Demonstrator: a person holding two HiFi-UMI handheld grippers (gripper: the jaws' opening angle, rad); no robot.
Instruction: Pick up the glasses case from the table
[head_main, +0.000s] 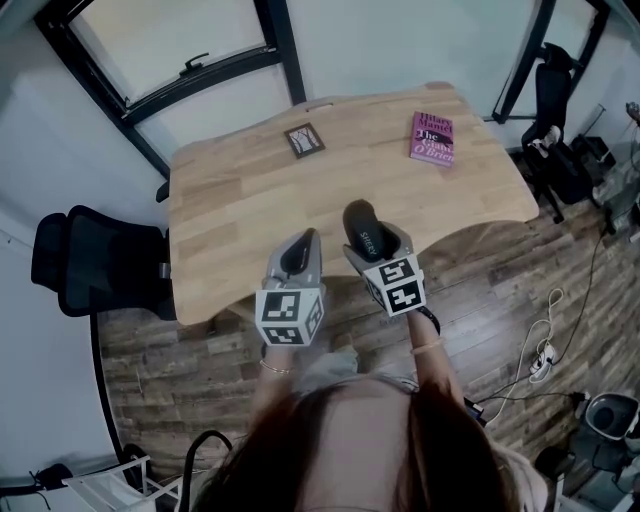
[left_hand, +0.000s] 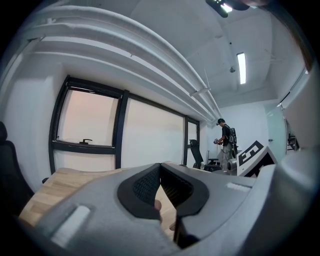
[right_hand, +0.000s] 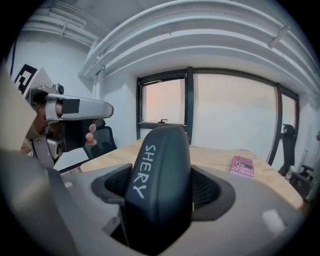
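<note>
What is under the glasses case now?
Bare wooden table shows around the glasses case, which the right gripper clamps. The spot directly beneath is covered by case and gripper; the pink book lies well apart.

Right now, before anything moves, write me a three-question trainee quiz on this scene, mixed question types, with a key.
1. True or false: the glasses case lies flat on the table.
2. The left gripper is: A) shut on the glasses case; B) shut, holding nothing; C) wide open.
3. Fill in: in the head view, the purple book lies toward the table's far ____ side.
Key: 1 false, the right gripper holds it; 2 B; 3 right.
</note>
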